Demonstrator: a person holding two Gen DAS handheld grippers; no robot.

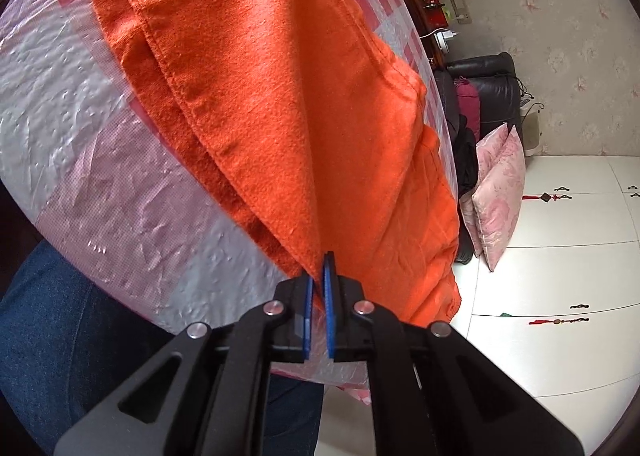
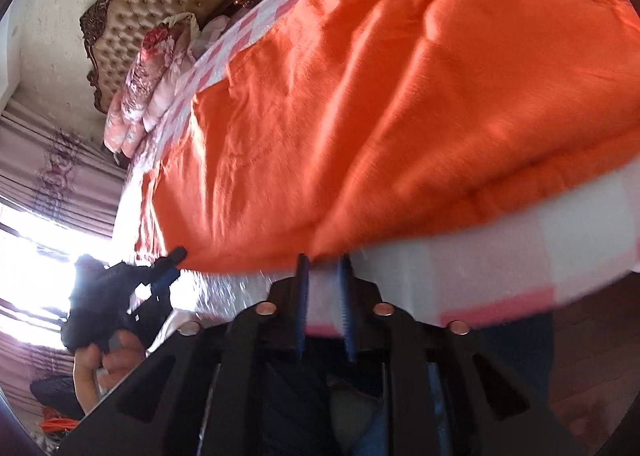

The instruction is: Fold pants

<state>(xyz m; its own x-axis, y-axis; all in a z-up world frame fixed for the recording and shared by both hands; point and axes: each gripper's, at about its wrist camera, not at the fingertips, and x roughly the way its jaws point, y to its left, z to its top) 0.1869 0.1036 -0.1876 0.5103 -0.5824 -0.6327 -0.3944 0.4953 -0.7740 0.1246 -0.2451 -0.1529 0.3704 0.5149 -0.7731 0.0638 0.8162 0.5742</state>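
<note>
The table [image 1: 80, 144] is taking up most of the room in front of me, wearing a pink-and-white checked cover under clear plastic. No bins or baskets are showing, so nothing is sitting inside anything. The orange pants [image 1: 280, 104] are lying across the tabletop in layers, one fold lapping over another, and their far edge is hanging over the table's side. Behind the table a tufted headboard [image 2: 160, 4] is leaning against the wall, with floral bedding [image 2: 148, 88] piling up beside it. A black sofa [image 1: 488, 92] is standing near the white cabinet doors [image 1: 560, 240], and two pink pillows [image 1: 496, 192] are propping against the sofa's end. A person in blue jeans [image 1: 52, 336] is standing right at the table's near edge.

The left gripper [image 1: 319, 276] is pinching a corner of the pants, its blue pads closed tight on the cloth, which is rising in a taut ridge from the table. The right gripper [image 2: 324, 260] is hovering at the near hem with its pads parted and nothing pressed between them; the cloth's edge is just at its tips. A bare hand [image 2: 108, 356] is holding the left gripper's handle against the bright window.
</note>
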